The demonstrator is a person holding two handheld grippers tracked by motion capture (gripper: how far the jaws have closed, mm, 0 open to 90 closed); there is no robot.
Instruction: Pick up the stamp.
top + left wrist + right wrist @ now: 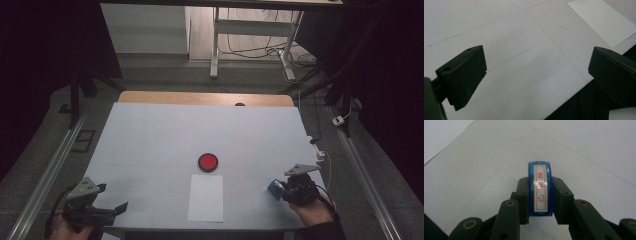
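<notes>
High view: the white surface carries a red ink pad near its middle and a sheet just in front of it, toward the person. The right tongs sit at the near right of the surface, held by a hand, with a blue stamp at their tip, well apart from the pad and to the right of the sheet. The left tongs rest in the other hand at the near left corner, pointing toward the sheet.

Left gripper view: the left tongs stand wide apart with nothing between them. Bare surface lies below, crossed by thin lines and a few red marks. A corner of the sheet shows at the upper right, and the surface's edge runs under the right jaw.

Right gripper view: the right tongs are clamped on the stamp, a jaw pressed on each long side. The stamp stands on end between them, its white label with red characters facing the camera, over the surface.
</notes>
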